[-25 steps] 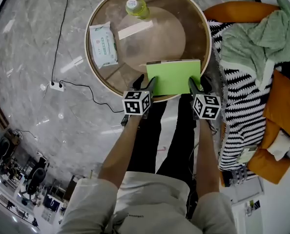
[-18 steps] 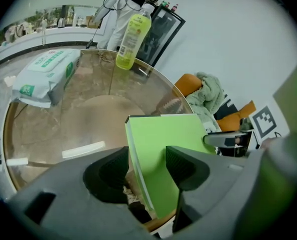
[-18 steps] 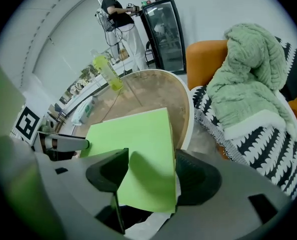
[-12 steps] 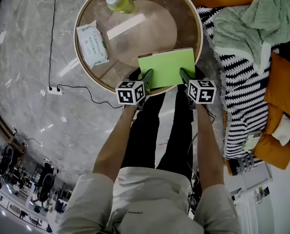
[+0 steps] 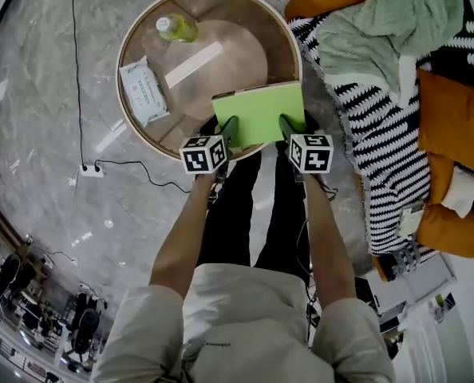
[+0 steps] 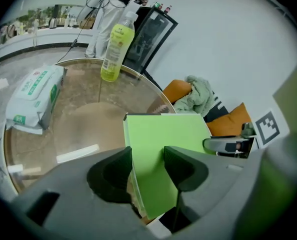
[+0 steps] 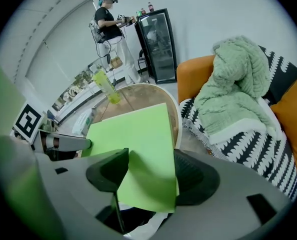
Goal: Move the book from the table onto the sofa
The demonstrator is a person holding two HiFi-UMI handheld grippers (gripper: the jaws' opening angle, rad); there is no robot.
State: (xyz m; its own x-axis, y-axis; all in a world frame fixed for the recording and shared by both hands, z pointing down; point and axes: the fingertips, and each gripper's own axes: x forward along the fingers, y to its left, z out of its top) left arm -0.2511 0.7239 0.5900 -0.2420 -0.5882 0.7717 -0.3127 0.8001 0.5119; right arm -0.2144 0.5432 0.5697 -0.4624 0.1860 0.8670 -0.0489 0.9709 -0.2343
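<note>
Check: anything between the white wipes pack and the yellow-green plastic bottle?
Nothing: head view shows bare tabletop between white wipes pack and yellow-green plastic bottle.

Bare counter [image 5: 245,54] stretch straight ahead of right gripper [image 5: 287,126], bottle [image 5: 175,28] and wipes pack [image 5: 144,91] well off to its left, striped sofa seat [image 5: 357,118] open near its right, green blanket [image 5: 381,22] heaped beyond, orange cushions [image 5: 452,118] farther right.

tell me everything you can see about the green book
The green book is closed, with a plain bright-green matte cover and pale page edges along one side. It lies cover up and roughly level over the near rim of the round table; whether it touches the table can't be told. Its near left corner is between the left gripper jaws, which are closing on it. The right gripper clamps the near right corner.
</note>
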